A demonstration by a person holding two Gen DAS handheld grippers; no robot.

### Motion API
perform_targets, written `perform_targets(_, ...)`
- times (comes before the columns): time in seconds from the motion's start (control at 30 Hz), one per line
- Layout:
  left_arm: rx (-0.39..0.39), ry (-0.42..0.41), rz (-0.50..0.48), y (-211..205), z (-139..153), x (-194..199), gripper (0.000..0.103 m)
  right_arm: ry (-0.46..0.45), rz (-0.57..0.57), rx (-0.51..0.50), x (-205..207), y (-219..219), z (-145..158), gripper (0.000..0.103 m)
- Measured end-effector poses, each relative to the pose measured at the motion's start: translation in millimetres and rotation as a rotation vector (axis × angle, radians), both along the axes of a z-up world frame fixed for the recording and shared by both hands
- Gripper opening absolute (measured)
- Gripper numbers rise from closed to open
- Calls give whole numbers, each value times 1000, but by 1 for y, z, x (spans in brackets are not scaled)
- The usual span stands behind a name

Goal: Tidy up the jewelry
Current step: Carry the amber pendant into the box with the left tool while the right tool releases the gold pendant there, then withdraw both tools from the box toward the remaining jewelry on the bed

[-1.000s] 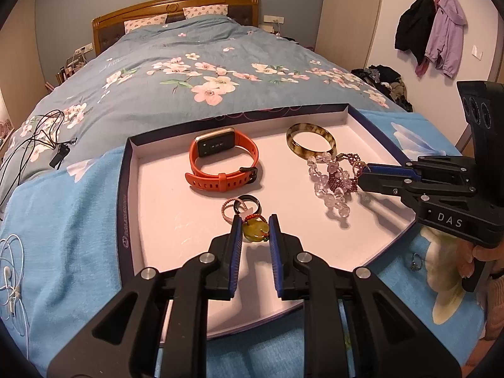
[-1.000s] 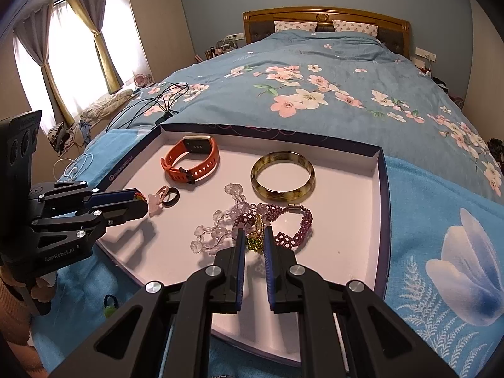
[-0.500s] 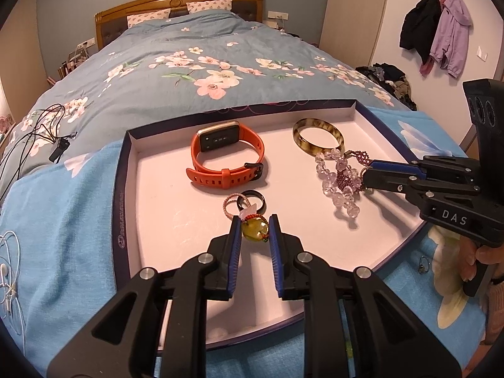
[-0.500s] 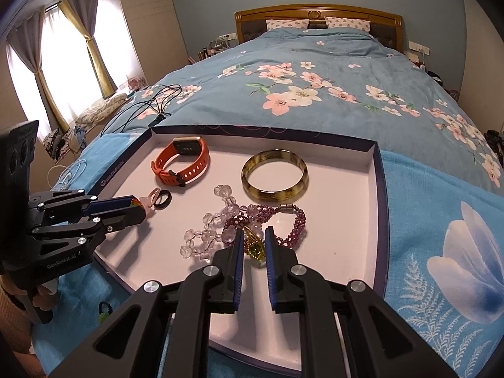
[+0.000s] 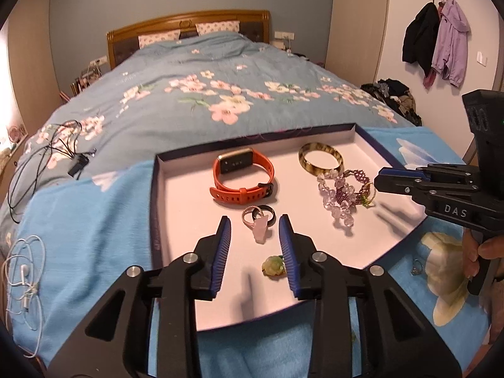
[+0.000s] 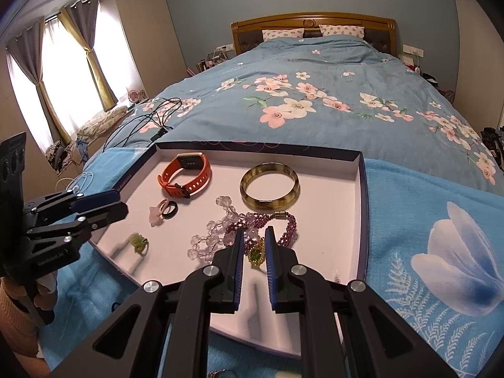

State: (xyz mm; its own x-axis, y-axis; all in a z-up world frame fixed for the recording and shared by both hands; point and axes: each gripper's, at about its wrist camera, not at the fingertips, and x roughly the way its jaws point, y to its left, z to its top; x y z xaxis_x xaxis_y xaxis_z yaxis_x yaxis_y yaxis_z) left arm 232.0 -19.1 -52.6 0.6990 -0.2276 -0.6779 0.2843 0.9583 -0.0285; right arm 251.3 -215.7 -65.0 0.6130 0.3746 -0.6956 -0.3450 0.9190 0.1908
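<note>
The jewelry lies in a shallow white tray [image 5: 362, 253] set on a blue towel [image 5: 94, 220] at the foot of the bed [image 6: 315, 72]. In the left wrist view a yellow-green pendant [image 5: 273, 265] rests on the tray floor at about 5 o'clock from the pink charm ring [image 5: 259, 227], which touches a black ring [image 5: 267, 214]. The left hand-held gripper [image 5: 255, 239] hovers over them; its jaws have just been opening and stand apart, with the pendant lying loose beside the right pad. At 12 o'clock lies an orange watch [image 5: 242, 174], and at 2 o'clock an amber bangle [image 5: 320, 159]. In the right wrist view the right hand-held gripper [image 6: 254, 245] pinches a green and gold brooch [image 6: 255, 254], just beside a purple beaded bracelet [image 6: 288, 220] and clear bead bracelet [image 6: 214, 233].
</note>
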Motion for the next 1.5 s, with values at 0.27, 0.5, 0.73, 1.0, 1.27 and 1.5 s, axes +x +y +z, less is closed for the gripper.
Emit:
perform_targets(0.27,-11,-57,-30,16,14,-36,38,-35,27,3,-25,-3,15,22)
perform_targets(0.5,-1,-68,-91,17,11,-70,42,-58,52,-9,-63,-9,20,28)
perform_targets(0.73,21,-56,-161,0,-1,-97,46,-21,51,-43,-86,-14,6,33)
perform_targets(1.0,19,0,-191,-15,-14,-106,54,38,50,-48,-96,-12,-17,38)
perform_targets(1.27,41,81,-196,-28,-27,-95,51,37,48,-36,-100,-11,-19,39)
perform_targets(1.5,11,158,-208,-31,-37,-84,42,39,50,-31,-100,-11,-19,39)
